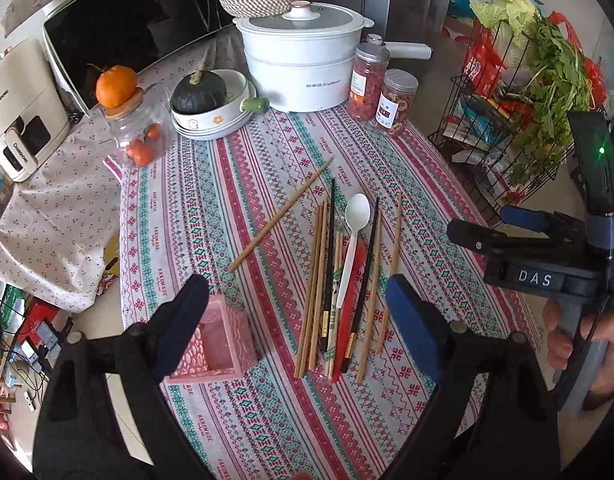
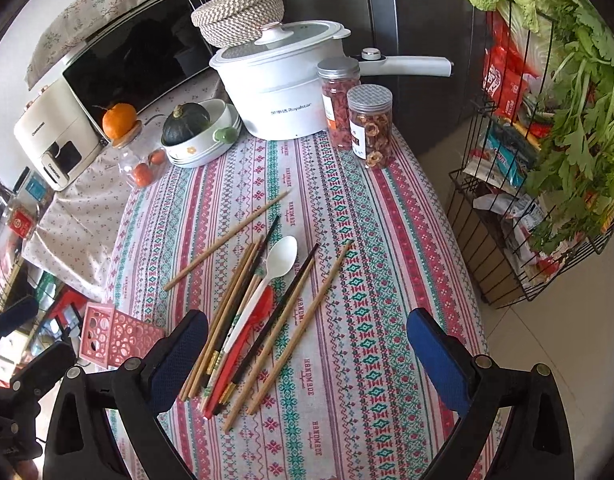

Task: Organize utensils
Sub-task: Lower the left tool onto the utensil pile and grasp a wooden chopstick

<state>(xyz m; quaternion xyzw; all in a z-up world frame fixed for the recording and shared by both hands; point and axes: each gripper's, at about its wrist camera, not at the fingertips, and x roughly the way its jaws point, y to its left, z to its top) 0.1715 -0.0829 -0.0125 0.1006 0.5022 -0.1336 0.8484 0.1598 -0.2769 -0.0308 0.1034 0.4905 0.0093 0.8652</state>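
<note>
On the table (image 1: 447,240) stands one pink perforated holder (image 1: 217,344) at the near left edge. Beside it lies a bundle of chopsticks (image 2: 243,320), wooden and black, one wooden chopstick (image 1: 281,216) lying apart. One white spoon (image 1: 353,236) rests over one red utensil (image 2: 247,344). My left gripper (image 1: 295,304) and right gripper (image 2: 307,332) hang wide, empty. Only my left view shows the right gripper's body.

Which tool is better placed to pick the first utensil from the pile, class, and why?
Probably the right tool: open, with the utensil pile between its fingers. The left tool, also open, sits nearer the pink holder.
</note>
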